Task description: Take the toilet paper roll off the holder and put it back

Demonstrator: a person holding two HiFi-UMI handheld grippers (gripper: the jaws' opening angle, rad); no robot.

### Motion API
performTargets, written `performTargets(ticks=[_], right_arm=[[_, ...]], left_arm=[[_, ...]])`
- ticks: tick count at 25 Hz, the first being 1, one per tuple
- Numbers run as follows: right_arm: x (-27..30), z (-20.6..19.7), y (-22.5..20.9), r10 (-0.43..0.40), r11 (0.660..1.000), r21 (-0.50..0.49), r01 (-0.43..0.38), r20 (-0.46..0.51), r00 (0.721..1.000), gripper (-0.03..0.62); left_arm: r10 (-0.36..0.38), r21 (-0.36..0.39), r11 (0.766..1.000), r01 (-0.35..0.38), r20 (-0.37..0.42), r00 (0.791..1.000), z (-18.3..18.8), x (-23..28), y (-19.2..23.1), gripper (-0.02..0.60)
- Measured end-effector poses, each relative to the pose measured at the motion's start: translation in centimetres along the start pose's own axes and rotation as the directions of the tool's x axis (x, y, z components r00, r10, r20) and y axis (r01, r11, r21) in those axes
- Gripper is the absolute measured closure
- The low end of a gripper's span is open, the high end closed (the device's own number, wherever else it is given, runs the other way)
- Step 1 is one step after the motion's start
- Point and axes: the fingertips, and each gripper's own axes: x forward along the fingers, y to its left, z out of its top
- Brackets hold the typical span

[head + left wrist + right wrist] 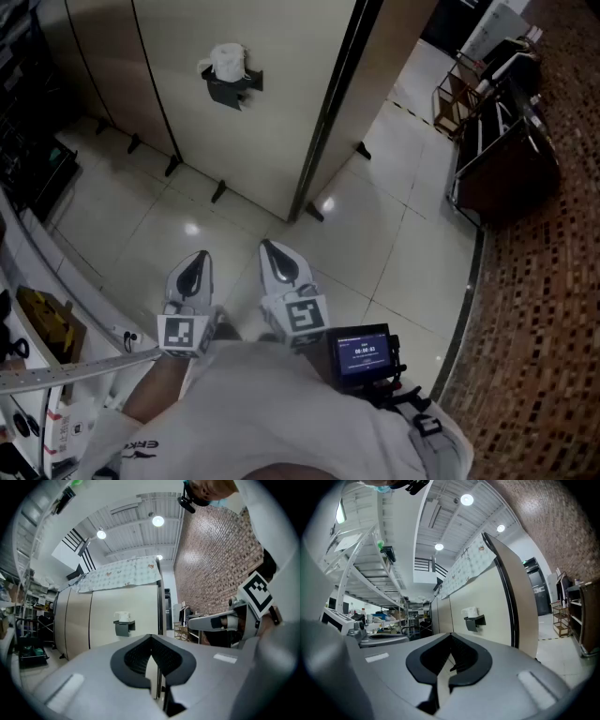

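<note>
— Where is the toilet paper roll (pixel 227 59) sitting?

— On its dark holder (pixel 232 87). The holder is fixed to the pale partition wall (pixel 291 103) at the far side of the scene, a little left of centre. The roll stands upright on top of it, and a bit of paper sticks out at the roll's left.

— Are the grippers anywhere near it?

— No, both are well apart from it, held close to the person's body above the tiled floor (pixel 375 244). The left gripper (pixel 196 266) and the right gripper (pixel 278 260) sit side by side, pointing level towards that wall.

— What are the jaws doing?

— On the left gripper they are pressed together, the dark pads meeting at the tip with nothing between them. The right gripper is the same: closed on itself and empty.

— Anything else around?

— Each gripper carries a marker cube (pixel 184 334) at its near end. A small lit screen (pixel 364 352) sits at the person's chest, just right of the right gripper. A brick wall (pixel 553 356) runs along the right side. Metal shelving (pixel 33 159) crowded with items lines the left. The partition wall stands on short dark feet, with a dark upright post at its right edge.
</note>
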Motion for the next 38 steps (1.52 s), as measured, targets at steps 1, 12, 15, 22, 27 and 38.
performTargets(ticks=[1, 12, 15, 22, 27, 38], right_arm=[[0.6, -0.1, -0.2, -0.001, 1.0, -0.001, 0.001, -0.005, 1.0, 0.58], [11.0, 0.2, -1.8, -0.047, 0.998, -0.044, 0.046, -0.02, 0.999, 0.58], [15.3, 1.4, -1.5, -0.062, 0.997, -0.054, 0.06, -0.018, 0.998, 0.58], [25.8, 3.2, 0.1, -0.095, 0.993, -0.07, 0.094, -0.015, 0.995, 0.58], [31.8, 4.1, 0.2, -0.125, 0.988, -0.089, 0.124, -0.005, 0.992, 0.58], [38.3, 5.6, -5.0, -0.18, 0.977, -0.111, 0.18, 0.002, 0.984, 0.58]], left_arm=[[0.0, -0.001, 1.0, 0.0, 0.002, 1.0, 0.0, 0.5, 0.4, 0.58], [-0.039, -0.026, 0.999, 0.04, 0.025, 0.999, -0.3, 9.3, 8.1, 0.58], [-0.046, -0.027, 0.999, 0.048, 0.05, 0.998, 0.6, 12.2, 12.3, 0.58], [-0.101, -0.031, 0.994, 0.102, 0.058, 0.993, 3.2, 17.8, 20.8, 0.579], [-0.108, -0.039, 0.993, 0.112, 0.083, 0.991, 3.0, 21.3, 26.0, 0.58], [-0.123, -0.042, 0.991, 0.128, 0.108, 0.986, 4.1, 29.0, 28.5, 0.578]])
